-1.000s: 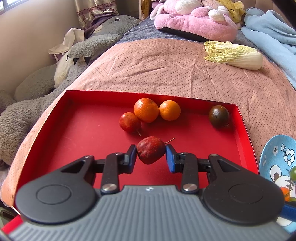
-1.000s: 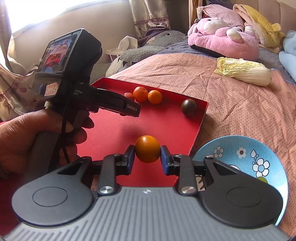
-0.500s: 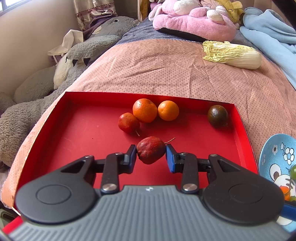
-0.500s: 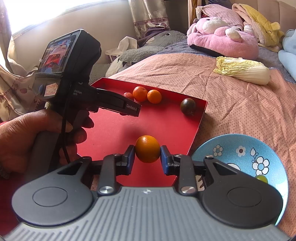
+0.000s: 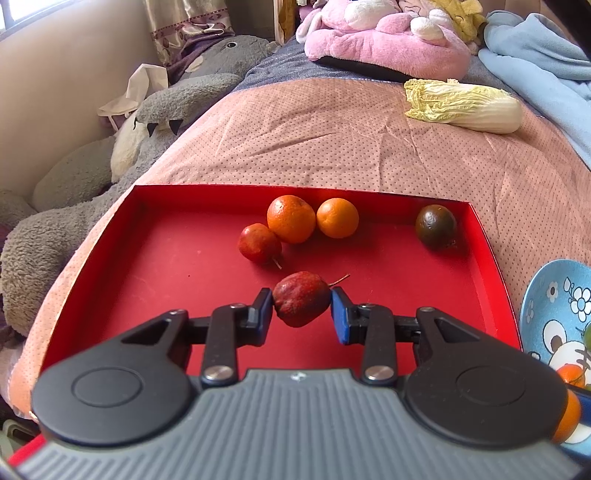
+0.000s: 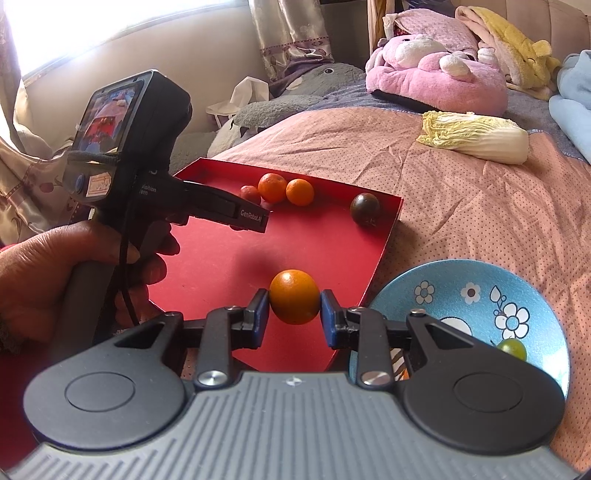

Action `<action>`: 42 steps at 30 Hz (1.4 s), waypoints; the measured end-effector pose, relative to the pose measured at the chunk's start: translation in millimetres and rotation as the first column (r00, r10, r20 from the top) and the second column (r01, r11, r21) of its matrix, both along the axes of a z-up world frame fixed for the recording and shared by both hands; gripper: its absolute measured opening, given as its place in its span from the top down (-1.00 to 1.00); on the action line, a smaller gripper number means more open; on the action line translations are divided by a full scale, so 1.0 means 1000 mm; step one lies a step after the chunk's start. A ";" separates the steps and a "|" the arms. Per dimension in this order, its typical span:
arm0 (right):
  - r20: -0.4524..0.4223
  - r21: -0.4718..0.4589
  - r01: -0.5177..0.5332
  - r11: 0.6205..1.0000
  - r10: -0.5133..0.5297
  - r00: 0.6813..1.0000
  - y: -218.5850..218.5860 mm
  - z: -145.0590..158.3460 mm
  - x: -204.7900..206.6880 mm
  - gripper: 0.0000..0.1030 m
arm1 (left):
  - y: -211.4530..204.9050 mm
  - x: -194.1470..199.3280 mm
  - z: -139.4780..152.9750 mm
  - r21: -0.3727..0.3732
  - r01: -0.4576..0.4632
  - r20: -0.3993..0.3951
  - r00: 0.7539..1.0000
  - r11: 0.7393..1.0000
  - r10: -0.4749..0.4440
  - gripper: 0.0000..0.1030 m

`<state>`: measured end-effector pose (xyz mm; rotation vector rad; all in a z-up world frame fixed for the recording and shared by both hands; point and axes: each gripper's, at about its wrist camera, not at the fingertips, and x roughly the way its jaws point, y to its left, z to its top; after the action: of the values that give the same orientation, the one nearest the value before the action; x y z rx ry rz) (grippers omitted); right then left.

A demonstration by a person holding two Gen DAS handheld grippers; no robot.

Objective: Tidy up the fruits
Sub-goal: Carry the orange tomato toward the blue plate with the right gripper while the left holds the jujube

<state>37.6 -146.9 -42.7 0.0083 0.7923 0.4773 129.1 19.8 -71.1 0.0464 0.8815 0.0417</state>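
"GenRobot AI", partly cut off, printed white on left gripper arm, centre-left of right-wrist frame.

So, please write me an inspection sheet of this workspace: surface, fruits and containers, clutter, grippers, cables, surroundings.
Surface: bed with pink dotted quilt; red tray and blue flowered bowl lie on it.
Job's things: in the tray, two oranges touching, a small red fruit beside them, a dark round fruit near the far right corner. A green fruit is in the bowl.
Clutter: napa cabbage on the quilt.
Grippers: left gripper shut on a wrinkled red fruit; right gripper shut on an orange.
Cables: black cord along the left gripper's handle.
Surroundings: pink plush toy, grey plush toy, blue blanket, curtain.
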 end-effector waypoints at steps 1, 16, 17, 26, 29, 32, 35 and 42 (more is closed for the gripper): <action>0.001 0.001 0.001 1.000 -0.001 1.000 -0.001 0.000 -0.001 0.33 | -0.001 0.000 0.000 0.002 0.000 0.001 1.000 1.000 0.000 0.28; 0.011 0.010 0.031 0.999 -0.031 0.999 -0.021 0.006 -0.007 0.33 | -0.005 -0.004 -0.001 0.029 0.005 0.003 1.000 1.000 -0.006 0.28; 0.011 0.010 0.034 0.999 -0.034 0.999 -0.023 0.006 -0.008 0.33 | -0.005 -0.004 -0.001 0.029 0.006 0.003 1.000 1.000 -0.006 0.28; 0.003 0.013 0.051 0.999 -0.051 0.999 -0.035 0.006 -0.012 0.33 | -0.008 -0.006 0.000 0.035 0.014 0.006 1.000 0.999 -0.014 0.28; 0.004 0.013 0.052 0.999 -0.052 0.999 -0.035 0.006 -0.012 0.33 | -0.008 -0.006 0.000 0.036 0.018 0.007 1.000 0.999 -0.018 0.28; 0.003 0.015 0.048 0.999 -0.048 0.999 -0.034 0.006 -0.013 0.33 | -0.009 -0.007 0.001 0.036 0.020 0.010 1.000 0.999 -0.020 0.28; 0.002 0.016 0.043 0.999 -0.043 0.999 -0.032 0.006 -0.013 0.33 | -0.009 -0.008 0.002 0.034 0.023 0.012 1.000 0.999 -0.023 0.28; 0.003 0.017 0.044 0.999 -0.044 0.999 -0.030 0.005 -0.015 0.33 | -0.010 -0.010 0.003 0.029 0.031 0.017 0.999 0.999 -0.032 0.28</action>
<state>22.5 -177.3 -37.9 0.0408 0.7837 0.4420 119.5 10.2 -67.6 0.0863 0.8630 0.0250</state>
